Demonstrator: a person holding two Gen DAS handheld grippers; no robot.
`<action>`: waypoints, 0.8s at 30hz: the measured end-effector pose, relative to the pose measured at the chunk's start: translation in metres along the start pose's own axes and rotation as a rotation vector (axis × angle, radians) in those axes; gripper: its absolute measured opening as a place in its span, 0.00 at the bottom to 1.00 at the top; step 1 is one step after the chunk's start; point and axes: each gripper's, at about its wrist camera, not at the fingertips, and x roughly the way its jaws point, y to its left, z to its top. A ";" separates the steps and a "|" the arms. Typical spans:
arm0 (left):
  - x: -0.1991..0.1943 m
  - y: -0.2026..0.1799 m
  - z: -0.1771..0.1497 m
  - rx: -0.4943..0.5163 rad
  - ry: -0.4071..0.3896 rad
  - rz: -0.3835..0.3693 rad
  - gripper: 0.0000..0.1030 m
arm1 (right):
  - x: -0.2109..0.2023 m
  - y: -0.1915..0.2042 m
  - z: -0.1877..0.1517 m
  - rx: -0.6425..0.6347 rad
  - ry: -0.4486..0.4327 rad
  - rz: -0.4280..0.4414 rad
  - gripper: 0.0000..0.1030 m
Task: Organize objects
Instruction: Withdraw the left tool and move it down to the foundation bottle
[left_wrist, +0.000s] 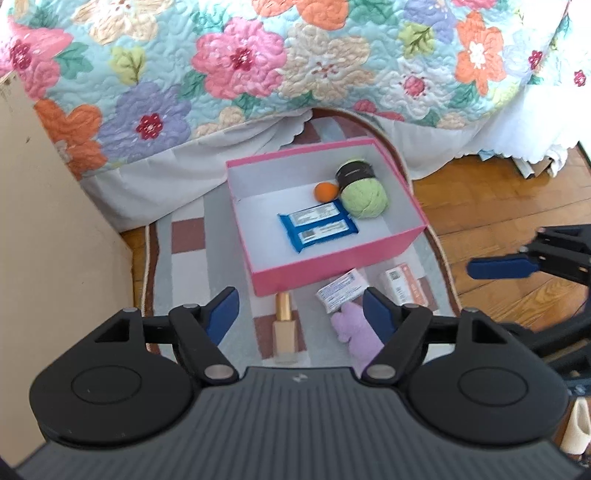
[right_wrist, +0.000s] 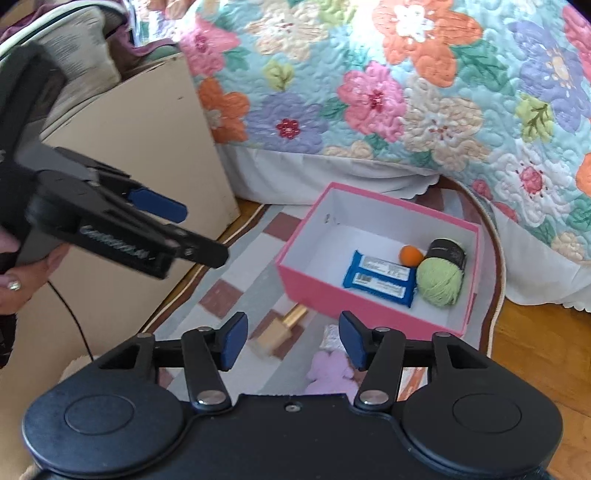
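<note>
We note the open pink cardboard box (left_wrist: 332, 258) ahead of both finger pairs, holding a blue wipes packet (left_wrist: 317, 226), green yarn ball (left_wrist: 364, 199) and small orange ball (left_wrist: 325, 192). Left gripper (left_wrist: 300, 314) and right gripper (right_wrist: 291, 341) both stand partly open, empty. Between our left fingers lies a gold-capped bottle (left_wrist: 285, 328).

open pink box (left_wrist: 334, 267) on the rug holds blue packet (left_wrist: 317, 225), green yarn (left_wrist: 364, 199), orange ball (left_wrist: 325, 192).

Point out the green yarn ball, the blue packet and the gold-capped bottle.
green yarn ball (left_wrist: 365, 201), left wrist view, middle of the ball
blue packet (left_wrist: 317, 226), left wrist view, packet's centre
gold-capped bottle (left_wrist: 284, 330), left wrist view, glass body
</note>
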 end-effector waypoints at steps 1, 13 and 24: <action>0.001 0.000 -0.003 0.002 0.002 0.006 0.71 | -0.001 0.004 -0.002 -0.005 -0.001 0.008 0.61; 0.027 0.004 -0.038 -0.006 -0.006 -0.022 0.73 | 0.031 0.038 -0.037 -0.070 0.043 0.129 0.79; 0.078 0.013 -0.057 -0.001 -0.023 -0.070 0.85 | 0.100 0.045 -0.062 -0.061 -0.024 0.167 0.84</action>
